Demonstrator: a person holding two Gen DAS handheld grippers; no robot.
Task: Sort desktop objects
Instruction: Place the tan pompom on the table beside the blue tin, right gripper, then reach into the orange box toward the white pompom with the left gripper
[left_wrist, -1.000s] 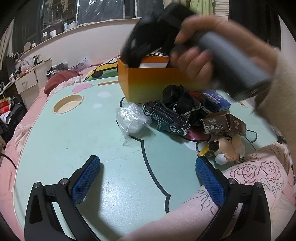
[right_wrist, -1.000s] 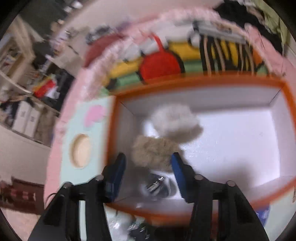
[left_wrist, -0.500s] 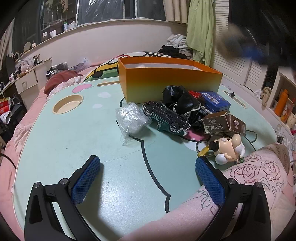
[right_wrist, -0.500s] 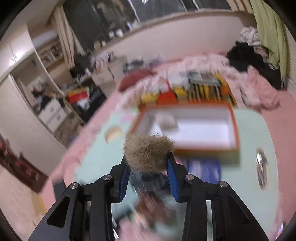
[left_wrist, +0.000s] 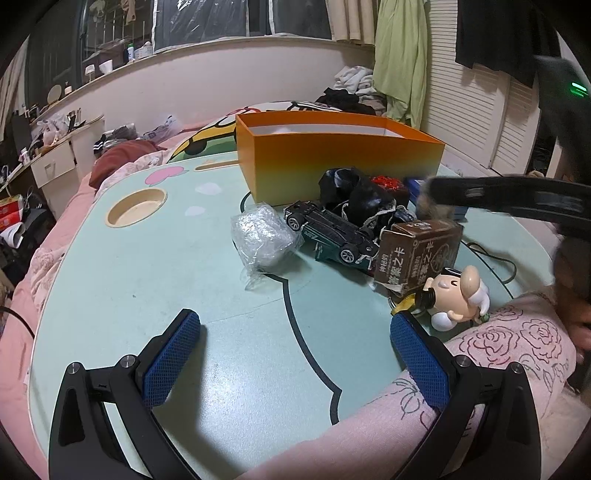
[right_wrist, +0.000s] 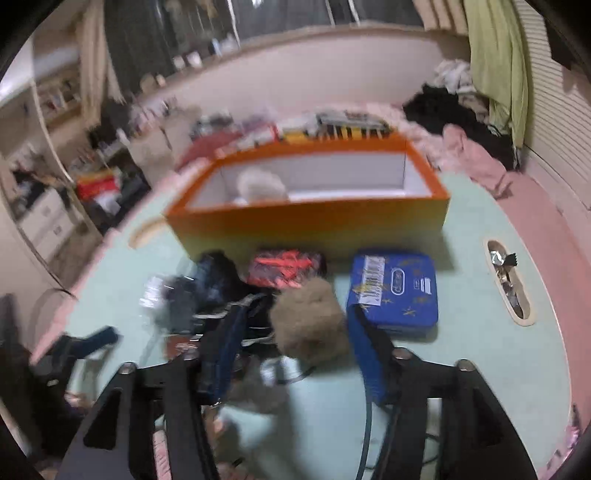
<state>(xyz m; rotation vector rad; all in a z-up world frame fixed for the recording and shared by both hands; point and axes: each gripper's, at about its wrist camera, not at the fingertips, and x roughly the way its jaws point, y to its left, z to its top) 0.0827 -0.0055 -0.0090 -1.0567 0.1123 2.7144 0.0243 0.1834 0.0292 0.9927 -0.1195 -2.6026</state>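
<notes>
An orange box (left_wrist: 340, 166) stands at the back of the mint table (left_wrist: 147, 280); in the right wrist view (right_wrist: 310, 218) a pale fluffy ball (right_wrist: 260, 184) lies inside it. My right gripper (right_wrist: 295, 325) has its jaws spread, and a brown fluffy ball (right_wrist: 308, 321) hangs against its right finger above the pile. In the left wrist view it reaches in from the right (left_wrist: 436, 199). My left gripper (left_wrist: 295, 354) is open and empty over bare table. In front of the box lie a toy car (left_wrist: 332, 236), a plastic wrap bundle (left_wrist: 262, 240) and a brown card box (left_wrist: 417, 254).
A blue tin (right_wrist: 395, 291), a red-black pouch (right_wrist: 284, 267) and black cloth (left_wrist: 354, 195) lie by the box. A cartoon figurine (left_wrist: 458, 295) sits at the right edge beside a pink floral sleeve (left_wrist: 517, 332). A round cup recess (left_wrist: 135, 210) is at the left.
My right gripper lifted the brown fluffy ball out of the orange box, swung back and came down over the pile; its jaws have widened. The left gripper has stayed still.
</notes>
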